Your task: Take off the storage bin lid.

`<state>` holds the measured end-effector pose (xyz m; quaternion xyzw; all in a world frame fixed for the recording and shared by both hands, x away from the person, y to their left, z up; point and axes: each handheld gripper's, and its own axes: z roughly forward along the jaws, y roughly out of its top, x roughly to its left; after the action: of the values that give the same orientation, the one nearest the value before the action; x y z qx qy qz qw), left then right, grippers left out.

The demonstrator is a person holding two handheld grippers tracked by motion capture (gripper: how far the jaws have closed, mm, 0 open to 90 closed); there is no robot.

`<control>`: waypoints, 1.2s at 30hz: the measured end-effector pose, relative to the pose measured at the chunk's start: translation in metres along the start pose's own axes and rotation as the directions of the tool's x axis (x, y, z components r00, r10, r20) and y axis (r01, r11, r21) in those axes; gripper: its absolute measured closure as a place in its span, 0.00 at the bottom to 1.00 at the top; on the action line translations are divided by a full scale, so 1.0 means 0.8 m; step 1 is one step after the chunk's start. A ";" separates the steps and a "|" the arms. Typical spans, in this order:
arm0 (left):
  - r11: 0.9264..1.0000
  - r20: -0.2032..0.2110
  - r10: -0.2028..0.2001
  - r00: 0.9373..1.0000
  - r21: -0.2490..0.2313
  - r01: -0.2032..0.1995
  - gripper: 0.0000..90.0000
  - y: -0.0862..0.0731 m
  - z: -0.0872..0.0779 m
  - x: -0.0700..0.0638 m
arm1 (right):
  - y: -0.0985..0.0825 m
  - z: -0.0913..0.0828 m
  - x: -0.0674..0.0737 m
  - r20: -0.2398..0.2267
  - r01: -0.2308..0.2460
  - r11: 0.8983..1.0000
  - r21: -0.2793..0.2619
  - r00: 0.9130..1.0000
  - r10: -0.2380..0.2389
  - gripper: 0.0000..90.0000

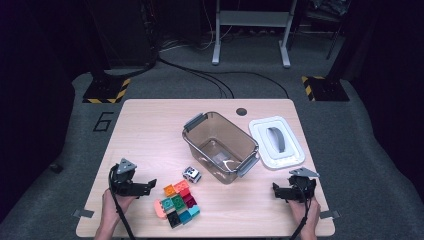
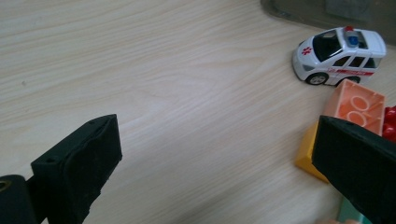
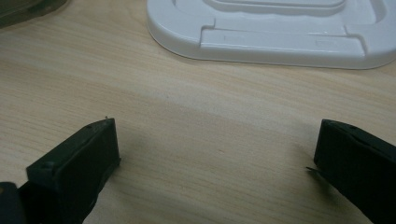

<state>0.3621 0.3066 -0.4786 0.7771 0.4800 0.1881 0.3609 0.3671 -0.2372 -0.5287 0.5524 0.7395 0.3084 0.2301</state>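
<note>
One container, a clear brown-tinted plastic bin with grey latch handles at two ends, stands at the middle of the wooden counter in the high view; its interior shows no contents, only reflections on the floor of the bin. Its white lid, rectangular with rounded corners and a grey handle, lies flat just beside the bin on the right. A white toy car sits near the bin's front left corner. Just in front of the car lies a tight cluster of studded building bricks in orange, red, green, teal, pink and black. The left tool rests near the front left edge, its tips pointing at the bricks and close to them. The right tool rests near the front right edge, well apart from the bricks.

Left gripper view: the left tool has its jaws spread wide, holding nothing. The toy car is a white ambulance with red markings, a blue roof light and glossy body. An orange brick with hollow round studs lies beside the right jaw.

Right gripper view: the right tool has its jaws spread wide over bare wood grain. The smooth moulded lid lies ahead.
</note>
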 end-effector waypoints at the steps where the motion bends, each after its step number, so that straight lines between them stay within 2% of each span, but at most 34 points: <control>1: 1.000 0.006 0.011 1.000 0.007 -0.011 0.01 0.006 0.003 -0.009 | 0.000 0.000 0.000 0.000 0.001 1.000 0.000 1.000 -0.001 0.00; 4: 1.000 0.007 0.020 1.000 0.007 -0.020 0.01 0.012 0.008 -0.018 | 0.000 0.000 0.000 0.002 0.000 1.000 -0.001 1.000 0.000 0.00; 7: 0.999 0.018 0.038 0.999 0.030 -0.039 0.02 0.021 0.015 -0.031 | -0.001 0.000 0.001 0.003 -0.003 1.000 -0.002 1.000 0.003 0.00; 8: 0.998 0.010 0.051 0.999 0.036 -0.051 0.02 0.024 0.017 -0.034 | -0.001 0.000 0.001 0.003 -0.003 1.000 -0.002 1.000 0.003 0.00; 13: 0.997 -0.001 0.048 0.999 0.061 -0.048 0.02 0.035 0.030 -0.052 | -0.001 0.000 0.000 0.003 0.000 1.000 -0.004 1.000 0.000 0.00; 15: 0.995 0.011 0.054 0.998 0.086 -0.055 0.02 0.039 0.035 -0.057 | -0.001 0.000 0.001 0.003 -0.008 1.000 -0.008 1.000 0.008 0.00; 17: 0.995 0.012 0.059 0.998 0.082 -0.059 0.01 0.043 0.046 -0.067 | -0.001 0.000 0.001 0.003 -0.006 1.000 -0.009 1.000 0.006 0.00; 25: 0.990 0.038 0.081 0.996 0.110 -0.085 0.00 0.052 0.064 -0.085 | -0.001 0.000 0.001 0.003 -0.006 1.000 -0.009 1.000 0.006 0.00; 26: 0.989 0.049 0.086 0.995 0.119 -0.092 0.00 0.052 0.068 -0.086 | -0.001 0.000 0.001 0.003 -0.005 1.000 -0.009 1.000 0.005 0.00; 27: 0.984 0.060 0.101 0.993 0.142 -0.109 0.01 0.054 0.077 -0.089 | -0.001 0.000 0.001 0.002 -0.001 1.000 -0.009 1.000 0.001 0.00; 30: 0.980 0.073 0.114 0.991 0.158 -0.124 0.03 0.058 0.087 -0.094 | -0.001 0.000 0.001 0.002 -0.002 1.000 -0.009 1.000 0.002 0.00; 36: 0.979 0.091 0.115 0.989 0.160 -0.128 0.07 0.065 0.099 -0.099 | -0.001 0.000 0.002 0.002 -0.002 1.000 -0.009 1.000 0.002 0.00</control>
<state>0.4074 0.1921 -0.4887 0.8394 0.4304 0.1373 0.3023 0.3658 -0.2362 -0.5291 0.5526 0.7371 0.3114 0.2332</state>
